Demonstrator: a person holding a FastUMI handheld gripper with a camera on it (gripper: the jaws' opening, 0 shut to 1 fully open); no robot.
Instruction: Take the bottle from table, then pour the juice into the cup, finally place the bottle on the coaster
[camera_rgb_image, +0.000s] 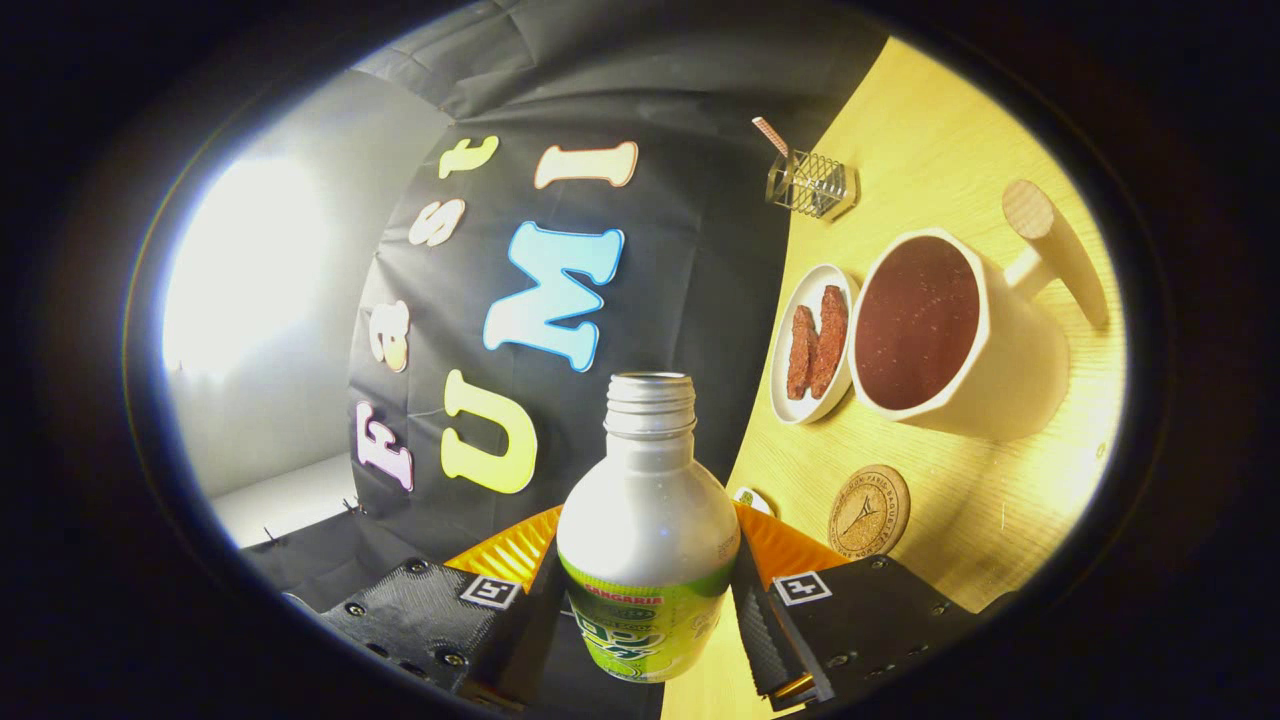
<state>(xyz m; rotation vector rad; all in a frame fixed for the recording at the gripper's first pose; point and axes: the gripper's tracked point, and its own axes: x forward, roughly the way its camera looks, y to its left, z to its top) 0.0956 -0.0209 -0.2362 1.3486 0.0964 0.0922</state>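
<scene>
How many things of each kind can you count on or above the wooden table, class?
Bottle, held between the gripper fingers: 1
Cup of dark drink with wooden handle: 1
Cork coaster: 1
White dish with two brown snack pieces: 1
Wire holder: 1
Total: 5

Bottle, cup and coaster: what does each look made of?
Bottle, held between the fingers: likely aluminium, with a matte silvery body, threaded neck and printed label. Cup: probably glazed ceramic, smooth and cream, with a wooden handle. Coaster: seemingly cork or wood, tan with a stamped design.
</scene>
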